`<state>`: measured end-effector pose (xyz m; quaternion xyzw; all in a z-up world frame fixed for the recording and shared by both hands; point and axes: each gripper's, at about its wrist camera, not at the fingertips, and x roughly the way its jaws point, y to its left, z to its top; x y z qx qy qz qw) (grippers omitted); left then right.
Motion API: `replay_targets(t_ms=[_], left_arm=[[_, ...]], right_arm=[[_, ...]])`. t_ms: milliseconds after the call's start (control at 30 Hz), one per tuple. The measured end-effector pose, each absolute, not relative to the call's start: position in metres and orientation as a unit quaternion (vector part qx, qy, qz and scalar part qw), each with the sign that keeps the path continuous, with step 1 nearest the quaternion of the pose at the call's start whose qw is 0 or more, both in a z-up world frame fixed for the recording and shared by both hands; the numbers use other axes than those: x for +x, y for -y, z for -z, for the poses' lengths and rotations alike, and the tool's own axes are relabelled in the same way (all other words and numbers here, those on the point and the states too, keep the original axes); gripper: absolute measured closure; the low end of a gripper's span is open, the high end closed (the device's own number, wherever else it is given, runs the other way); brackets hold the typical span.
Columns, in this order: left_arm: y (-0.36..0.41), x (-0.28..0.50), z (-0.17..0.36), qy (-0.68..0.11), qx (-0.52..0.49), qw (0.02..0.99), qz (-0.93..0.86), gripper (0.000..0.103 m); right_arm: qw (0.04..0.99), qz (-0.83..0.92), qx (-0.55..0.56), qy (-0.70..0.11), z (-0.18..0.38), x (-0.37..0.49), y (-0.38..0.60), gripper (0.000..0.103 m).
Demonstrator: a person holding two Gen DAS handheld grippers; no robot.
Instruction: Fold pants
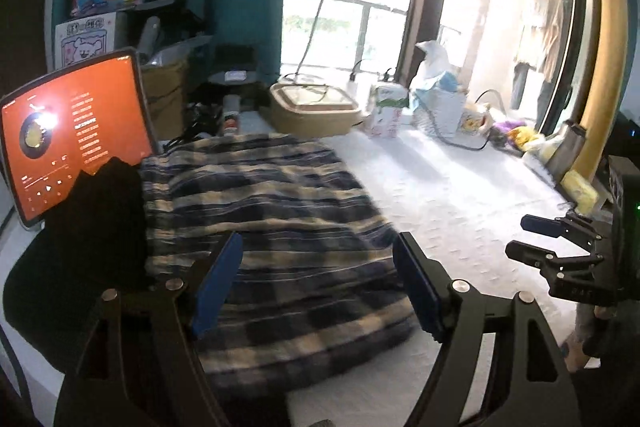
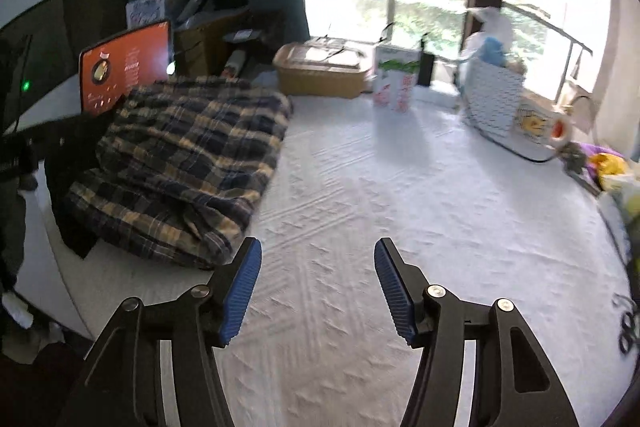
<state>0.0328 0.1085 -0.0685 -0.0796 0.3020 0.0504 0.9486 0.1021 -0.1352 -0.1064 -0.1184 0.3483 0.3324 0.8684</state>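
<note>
The left gripper (image 1: 316, 283) hangs with its two blue-padded fingers spread wide and nothing between them, right over the near end of the plaid pants (image 1: 272, 239), which lie folded into a thick bundle on the white textured cover (image 1: 460, 195). The bundle stretches away ahead of this claw. To its left a dark garment (image 1: 96, 227) lies against the pants, and beyond that a tablet (image 1: 68, 131) with an orange screen stands upright. The right gripper (image 2: 318, 287) is also wide apart and holds nothing; it hovers over bare cover, and the pants (image 2: 188, 155) sit ahead and to its left, apart from its fingers. Far ahead of both claws, along the window, stand a tan lidded box (image 2: 320, 71), a white carton (image 2: 396, 83) and a white patterned basket (image 2: 494, 99). In the left wrist view the right gripper (image 1: 524, 239) appears at the far right, well apart from the pants.
</note>
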Motion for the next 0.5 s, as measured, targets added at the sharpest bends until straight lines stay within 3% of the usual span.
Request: replay_targets(t_ms=[133,300,500], left_arm=[[-0.092,0.024,0.054,-0.271,-0.085,0.958,-0.045,0.025],[-0.074,0.013,0.028,-0.229,-0.049,0.971,-0.054,0.015],[-0.063,-0.004,-0.001,-0.167,-0.054,0.983,-0.057,0.011]], right_arm=[[0.887,-0.313,-0.104,-0.323,0.086,0.09,0.162,0.034],[0.908,-0.29,-0.087,-0.288,0.057,0.074,0.193,0.03],[0.93,-0.27,-0.068,-0.241,0.023,0.056,0.222,0.022]])
